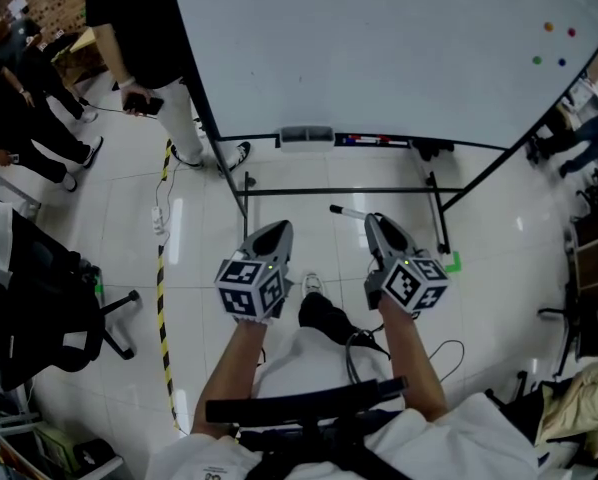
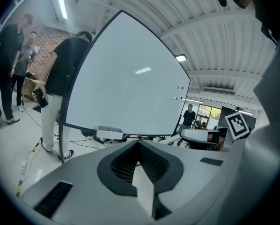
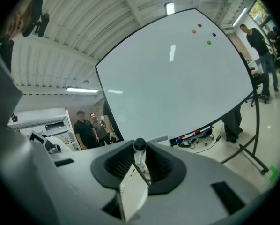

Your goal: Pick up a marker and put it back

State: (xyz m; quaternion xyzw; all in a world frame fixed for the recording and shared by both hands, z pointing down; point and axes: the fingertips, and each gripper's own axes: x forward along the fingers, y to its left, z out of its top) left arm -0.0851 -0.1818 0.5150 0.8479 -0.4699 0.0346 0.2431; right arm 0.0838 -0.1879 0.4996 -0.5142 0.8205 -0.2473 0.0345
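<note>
Right gripper (image 1: 373, 220) jaws clamp marker (image 1: 347, 212) | long axis crosswise, dark end left | left gripper (image 1: 278, 230) jaws together

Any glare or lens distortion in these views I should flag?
Head view: glare streaks the glossy white floor tiles. Left gripper view: fisheye bows the large white whiteboard, with one faint lamp reflection. Right gripper view: same bowing, brighter reflection, black-capped white marker sharp.
</note>
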